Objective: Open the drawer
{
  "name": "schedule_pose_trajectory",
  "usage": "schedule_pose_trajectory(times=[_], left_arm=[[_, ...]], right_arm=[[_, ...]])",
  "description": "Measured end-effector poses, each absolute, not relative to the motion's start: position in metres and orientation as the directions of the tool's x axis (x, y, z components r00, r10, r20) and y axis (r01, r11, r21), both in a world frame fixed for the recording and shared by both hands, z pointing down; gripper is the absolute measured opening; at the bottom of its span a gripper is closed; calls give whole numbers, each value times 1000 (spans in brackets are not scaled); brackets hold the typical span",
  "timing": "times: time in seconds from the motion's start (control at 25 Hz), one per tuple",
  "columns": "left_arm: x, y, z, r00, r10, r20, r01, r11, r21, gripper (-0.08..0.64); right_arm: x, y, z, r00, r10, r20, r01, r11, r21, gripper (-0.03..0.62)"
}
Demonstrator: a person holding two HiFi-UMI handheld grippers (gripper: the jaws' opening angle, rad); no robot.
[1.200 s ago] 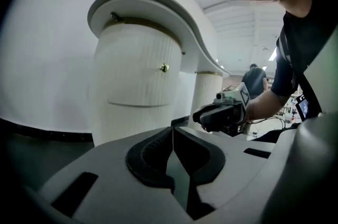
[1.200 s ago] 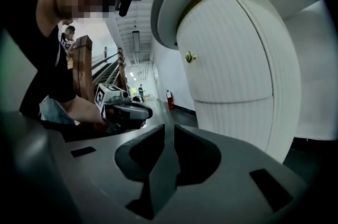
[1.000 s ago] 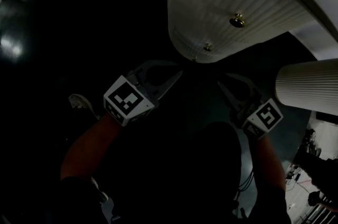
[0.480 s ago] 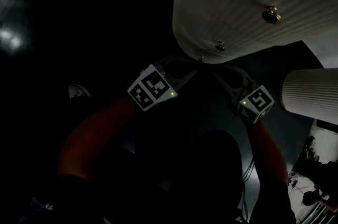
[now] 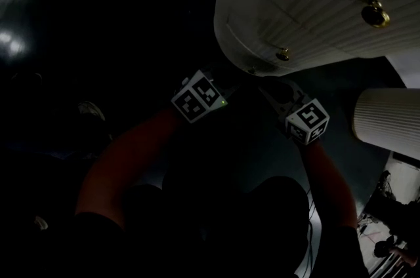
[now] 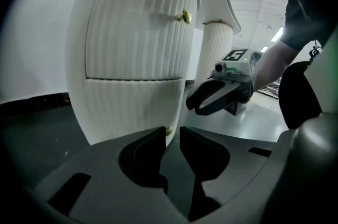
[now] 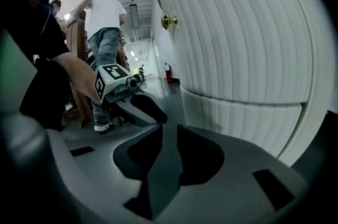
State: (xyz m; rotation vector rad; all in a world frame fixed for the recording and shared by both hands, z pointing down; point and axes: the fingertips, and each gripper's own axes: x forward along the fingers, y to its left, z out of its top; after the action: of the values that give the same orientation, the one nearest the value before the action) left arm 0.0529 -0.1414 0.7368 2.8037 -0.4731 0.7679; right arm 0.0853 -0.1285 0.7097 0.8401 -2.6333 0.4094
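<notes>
Your left gripper (image 6: pixel 172 132) is opening its jaws, with nothing between them yet. The bottom drawer's (image 6: pixel 132 104) small brass knob (image 6: pixel 168 131) sits at twelve o'clock, just past the left jaw's tip rather than centred in the gap. Close from here and you'll likely nip only its edge, which could slip off on the pull. Your right gripper (image 7: pixel 170 129), at two o'clock from the left one, is also parting and empty; crowd in and the two may bump.
</notes>
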Motion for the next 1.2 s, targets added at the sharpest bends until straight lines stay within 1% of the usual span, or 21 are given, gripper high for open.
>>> schedule_pose_trajectory(times=[0.2,0.4,0.64,0.8,0.96,1.08,1.2], left_arm=[[63,-157,753,799,-262,541,-360,-929,81,91],[69,-163,773,780,-223,585,-307,-951,47,91],[75,-164,780,777,-189,600,-250,-968,18,94],[83,-163,792,775,-178,607,-241,-970,22,94],[95,-164,796,784,-167,598,-224,-974,22,94],[99,-161,802,778,-150,610,-206,-978,22,54],[100,-160,802,775,-146,615,-202,-979,21,52]], right_arm=[[93,-138,735,-729,-521,443,-637,754,-162,44],[87,-151,750,-701,-544,462,-664,734,-143,44],[83,-157,765,-651,-571,501,-696,711,-95,44],[90,-157,779,-625,-574,529,-707,703,-73,44],[94,-160,782,-618,-590,520,-719,692,-69,43],[93,-162,783,-618,-596,513,-724,685,-76,43],[93,-162,783,-618,-597,511,-725,684,-78,41]])
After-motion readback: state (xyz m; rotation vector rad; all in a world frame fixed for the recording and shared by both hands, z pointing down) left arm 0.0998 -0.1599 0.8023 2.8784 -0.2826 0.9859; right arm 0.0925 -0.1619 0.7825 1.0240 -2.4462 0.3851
